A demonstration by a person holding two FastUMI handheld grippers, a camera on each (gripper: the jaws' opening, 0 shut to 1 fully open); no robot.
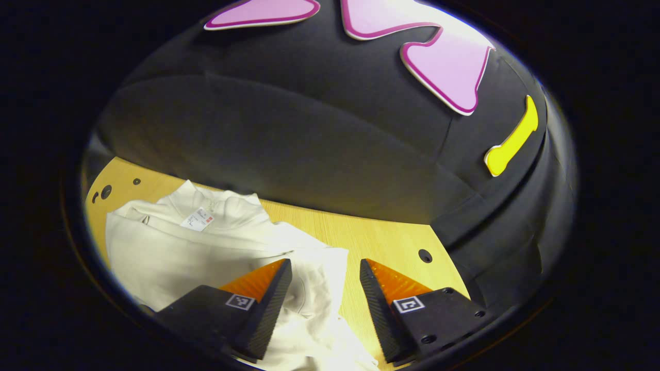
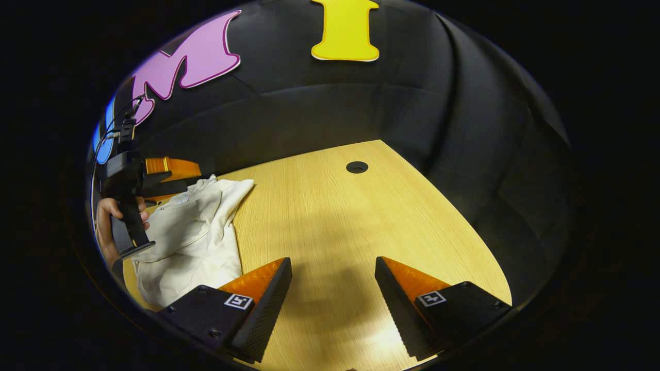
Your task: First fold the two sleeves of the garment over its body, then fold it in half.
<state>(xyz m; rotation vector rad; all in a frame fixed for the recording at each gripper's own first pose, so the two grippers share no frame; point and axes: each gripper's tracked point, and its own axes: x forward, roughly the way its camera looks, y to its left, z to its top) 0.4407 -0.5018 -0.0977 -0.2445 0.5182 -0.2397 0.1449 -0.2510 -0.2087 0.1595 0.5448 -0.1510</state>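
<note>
A white garment (image 1: 206,247) lies on the wooden table (image 1: 361,237), its collar and label toward the far left and its cloth bunched in folds near me. My left gripper (image 1: 325,268) is open just above the garment's right edge, with one finger over the cloth, the other over bare wood, and nothing between them. In the right gripper view the garment (image 2: 191,237) lies at the left. The left gripper (image 2: 198,178), held by a hand (image 2: 105,221), hovers over its far end. My right gripper (image 2: 332,265) stands open over bare table to the garment's right, holding nothing.
The black cloth wall (image 1: 309,129) closes the table's far side. Round holes pierce the tabletop: one (image 1: 425,255) beside my left gripper, one (image 2: 357,166) near the far edge in the right gripper view. Bare wood (image 2: 335,206) stretches right of the garment.
</note>
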